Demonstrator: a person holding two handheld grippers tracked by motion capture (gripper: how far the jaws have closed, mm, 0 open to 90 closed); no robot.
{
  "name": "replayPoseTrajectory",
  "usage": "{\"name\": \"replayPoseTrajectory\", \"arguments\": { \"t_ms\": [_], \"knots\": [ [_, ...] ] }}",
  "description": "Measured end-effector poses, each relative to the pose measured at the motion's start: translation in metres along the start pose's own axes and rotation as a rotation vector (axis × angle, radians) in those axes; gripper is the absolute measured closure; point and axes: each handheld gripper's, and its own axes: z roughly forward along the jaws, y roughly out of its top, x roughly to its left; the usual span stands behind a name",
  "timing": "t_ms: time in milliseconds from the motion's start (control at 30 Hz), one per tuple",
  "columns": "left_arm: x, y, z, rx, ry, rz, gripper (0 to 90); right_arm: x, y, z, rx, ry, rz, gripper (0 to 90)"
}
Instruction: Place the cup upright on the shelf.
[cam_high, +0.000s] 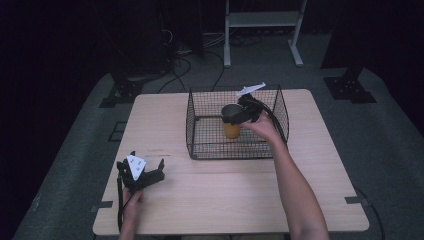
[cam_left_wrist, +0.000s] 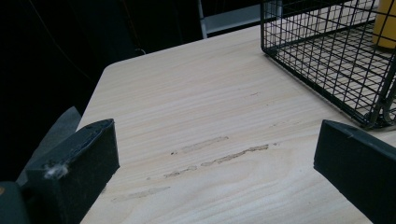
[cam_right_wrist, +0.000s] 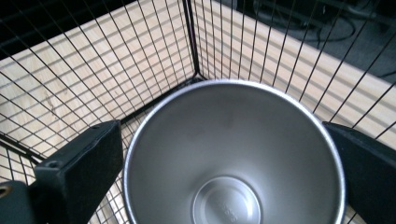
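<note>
A metal cup (cam_high: 231, 122) with a yellow outside stands upright inside the black wire basket (cam_high: 192, 125) at the table's far middle. My right gripper (cam_high: 241, 113) reaches down into the basket over the cup. In the right gripper view its jaws stand wide, one on each side of the steel cup (cam_right_wrist: 233, 158), close to the rim without a clear squeeze. My left gripper (cam_high: 147, 161) rests low over the table's near left, open, with bare wood between its jaws (cam_left_wrist: 215, 154).
The wooden table (cam_high: 225, 200) has open room in front of the basket and to its left. The basket's near corner (cam_left_wrist: 373, 116) lies just right of my left gripper. Dark floor, cables and a white frame (cam_high: 262, 20) lie beyond the far edge.
</note>
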Motion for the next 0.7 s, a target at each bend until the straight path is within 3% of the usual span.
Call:
{"name": "replayPoseTrajectory", "arguments": {
  "t_ms": [267, 433, 700],
  "knots": [
    [0.000, 0.000, 0.001, 0.004, 0.006, 0.003, 0.0, 0.001, 0.002, -0.005, -0.024, 0.004, 0.002, 1.2],
    [-0.001, 0.000, 0.001, 0.004, 0.007, 0.007, 0.0, 0.000, 0.007, -0.016, -0.086, -0.005, 0.010, 1.2],
    [-0.001, 0.000, 0.000, 0.001, 0.002, 0.009, 0.0, 0.004, 0.012, -0.036, -0.139, -0.007, 0.013, 1.3]
  ]
}}
